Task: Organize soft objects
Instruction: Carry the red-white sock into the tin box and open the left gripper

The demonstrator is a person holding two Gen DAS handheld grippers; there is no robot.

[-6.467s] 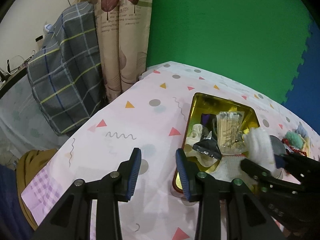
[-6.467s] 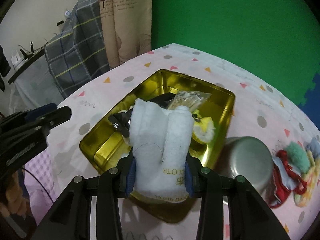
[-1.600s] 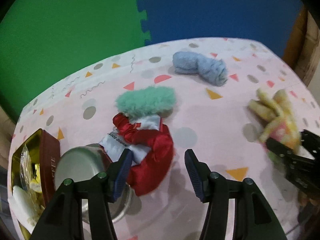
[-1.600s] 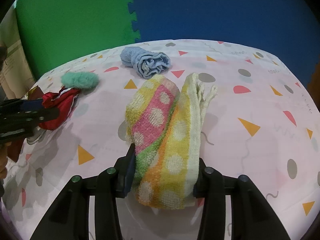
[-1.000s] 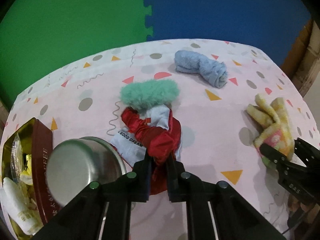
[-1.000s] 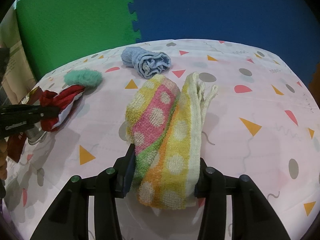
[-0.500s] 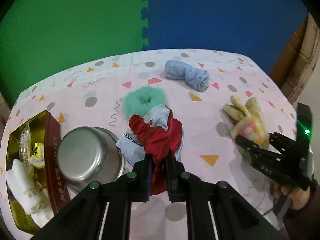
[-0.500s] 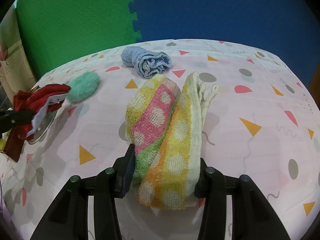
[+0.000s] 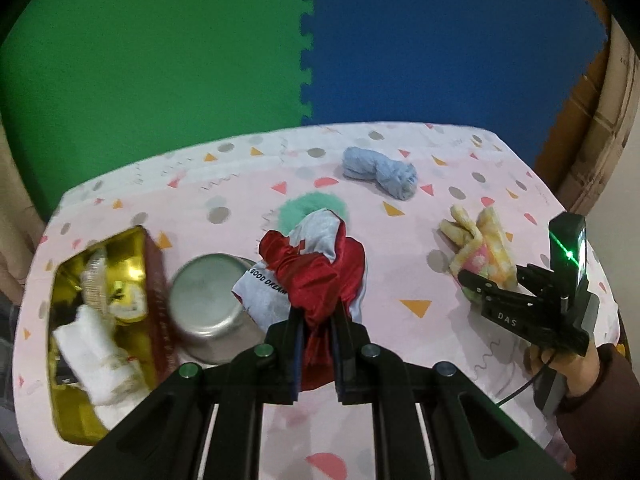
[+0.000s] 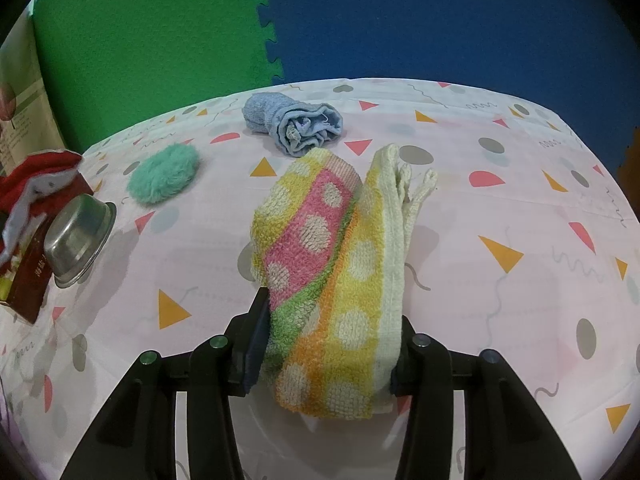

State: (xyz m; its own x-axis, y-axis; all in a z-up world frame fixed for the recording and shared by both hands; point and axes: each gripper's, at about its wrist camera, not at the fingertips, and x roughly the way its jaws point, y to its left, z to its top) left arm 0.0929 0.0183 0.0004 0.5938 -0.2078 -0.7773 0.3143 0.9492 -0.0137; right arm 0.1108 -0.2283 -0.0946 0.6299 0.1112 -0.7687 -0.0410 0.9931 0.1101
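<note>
Terry towels: one blue roll (image 10: 294,128), one dotted (image 10: 332,280), one white (image 9: 94,346).

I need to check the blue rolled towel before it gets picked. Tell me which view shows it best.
The right wrist view. There the blue rolled towel lies nearer and sharp, its open end turned to the camera so the folded layers show. The left wrist view shows the same towel farther off and smaller, seen more side-on, lying free on the tablecloth.
</note>
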